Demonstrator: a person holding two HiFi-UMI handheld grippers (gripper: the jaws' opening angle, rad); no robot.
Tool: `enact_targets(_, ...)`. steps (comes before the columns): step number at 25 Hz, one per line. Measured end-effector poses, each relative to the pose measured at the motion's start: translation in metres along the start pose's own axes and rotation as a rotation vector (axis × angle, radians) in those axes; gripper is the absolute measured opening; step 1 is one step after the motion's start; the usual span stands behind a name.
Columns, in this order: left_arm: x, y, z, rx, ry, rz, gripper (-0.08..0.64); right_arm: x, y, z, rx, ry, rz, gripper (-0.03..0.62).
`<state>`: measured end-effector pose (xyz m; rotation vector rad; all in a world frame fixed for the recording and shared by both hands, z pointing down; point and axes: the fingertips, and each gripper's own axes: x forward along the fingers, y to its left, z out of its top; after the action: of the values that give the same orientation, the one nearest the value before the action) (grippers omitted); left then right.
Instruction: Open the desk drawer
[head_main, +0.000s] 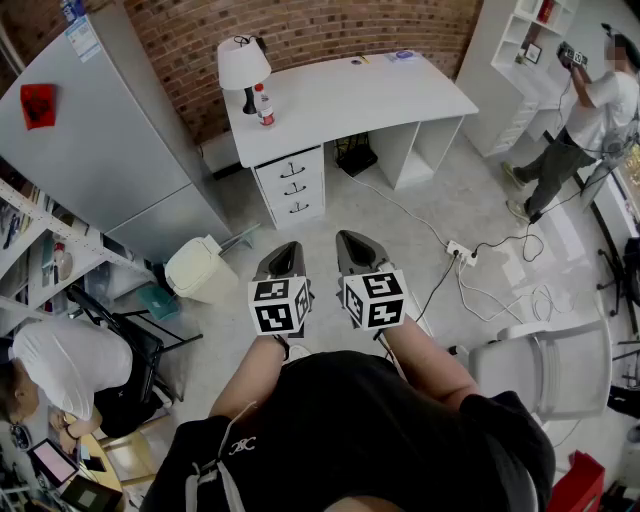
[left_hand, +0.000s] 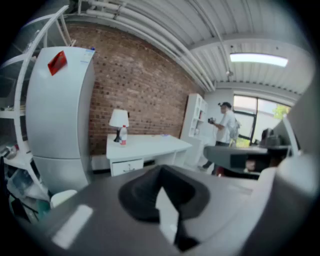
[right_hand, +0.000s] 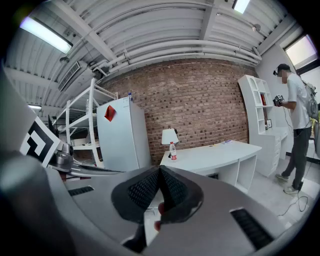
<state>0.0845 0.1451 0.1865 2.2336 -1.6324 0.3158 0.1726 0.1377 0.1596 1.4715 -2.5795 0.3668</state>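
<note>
My left gripper (head_main: 284, 252) and right gripper (head_main: 353, 245), mid-frame, are closed and empty. The desk drawer (head_main: 309, 162) sits upper centre, well apart; I'd approach its handle (head_main: 292, 170) squarely.

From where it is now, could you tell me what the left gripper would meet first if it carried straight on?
Only grey floor lies ahead of the left gripper, then probably the three-drawer front of the white desk; depth is unclear.

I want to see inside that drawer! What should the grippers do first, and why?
Probably step closer and reach one gripper toward the top drawer. The left gripper and right gripper are both shut, hold nothing, and are well short of the desk, whose drawers look closed.
</note>
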Motion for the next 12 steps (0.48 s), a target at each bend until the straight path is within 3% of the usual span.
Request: enact_targets(12, -0.006, 0.020, -0.007, -0.019, 0.013, 0.022, -0.002, 0.009, 0.010, -0.008, 0.020, 0.011, 0.001, -0.009)
